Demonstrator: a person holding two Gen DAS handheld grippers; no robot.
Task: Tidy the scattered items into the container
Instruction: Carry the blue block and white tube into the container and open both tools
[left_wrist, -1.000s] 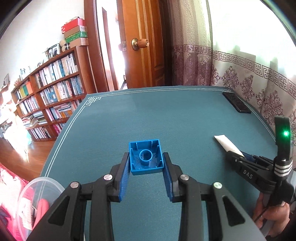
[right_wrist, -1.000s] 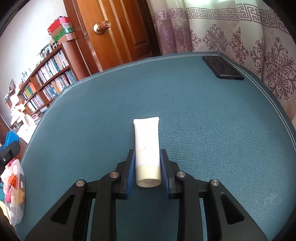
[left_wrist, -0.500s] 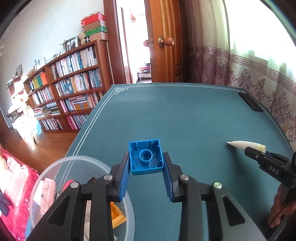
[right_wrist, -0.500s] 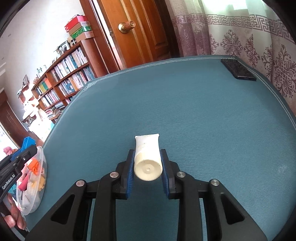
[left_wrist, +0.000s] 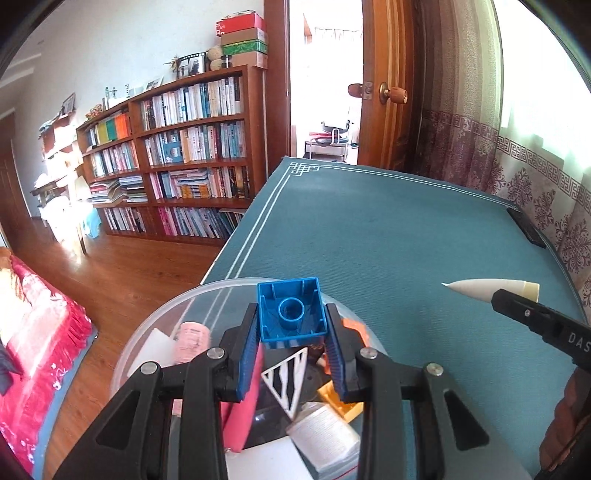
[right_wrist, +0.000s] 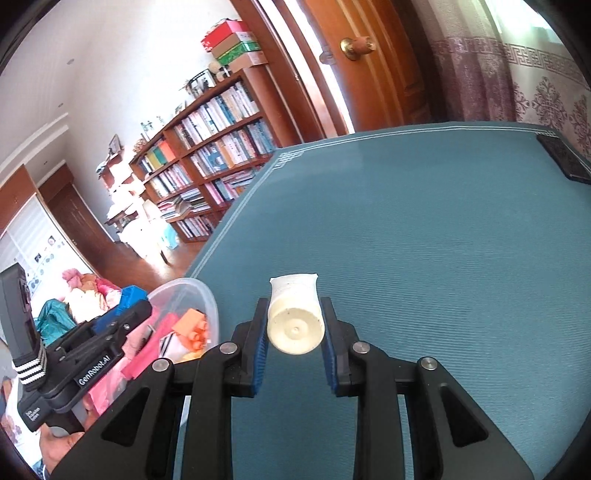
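Hanging over the clear tub of odds and ends at the table's corner, a blue brick sits clamped in the left gripper. The right gripper squeezes a white tube above the blue cloth, near the tub.

Left tool — "GenRobot.AI"; right tool — "DAS".

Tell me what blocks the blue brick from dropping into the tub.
Nothing visible does. The left claw holds the blue brick right above the open tub; only items already inside lie underneath.
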